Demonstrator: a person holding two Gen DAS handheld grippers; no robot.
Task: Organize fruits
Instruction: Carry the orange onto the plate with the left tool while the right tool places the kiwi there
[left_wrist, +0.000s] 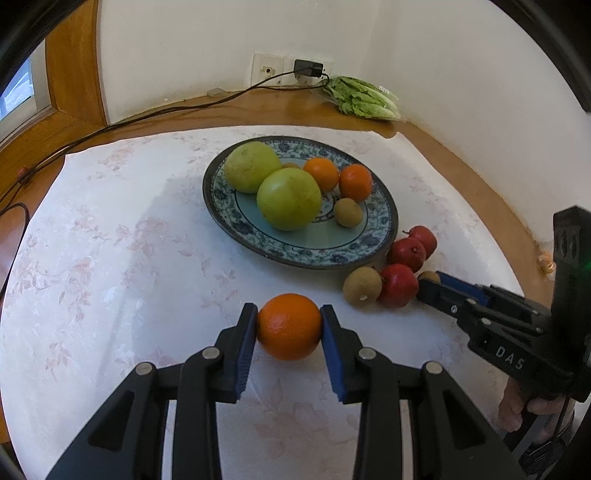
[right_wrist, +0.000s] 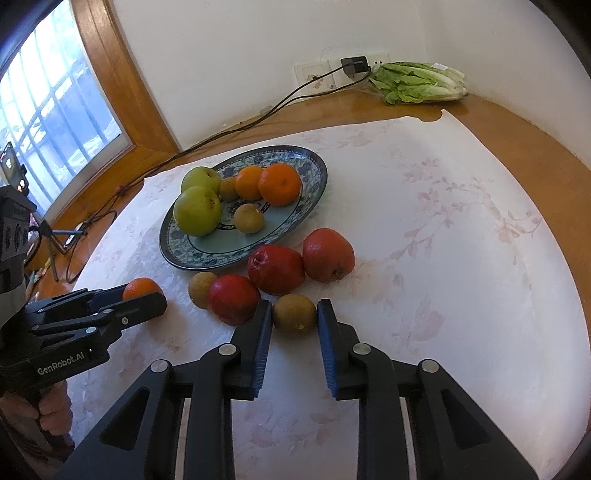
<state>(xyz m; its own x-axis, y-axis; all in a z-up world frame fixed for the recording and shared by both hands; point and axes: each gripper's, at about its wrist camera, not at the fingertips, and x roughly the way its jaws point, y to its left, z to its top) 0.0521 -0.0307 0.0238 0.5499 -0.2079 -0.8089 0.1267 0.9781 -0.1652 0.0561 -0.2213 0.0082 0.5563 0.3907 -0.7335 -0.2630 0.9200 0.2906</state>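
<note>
Clamped at its widest between the left gripper's pads, the orange looks firm but slick; the right gripper pinches a small, light kiwi.

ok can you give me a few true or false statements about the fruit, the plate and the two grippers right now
1. The left gripper is shut on an orange. True.
2. The right gripper grips a red apple. False: it is shut on a small brown fruit.
3. Two green apples lie on the patterned plate. True.
4. All three red apples are on the plate. False: they lie on the tablecloth beside it.
5. The lettuce lies on the plate. False: it lies by the wall.
</note>
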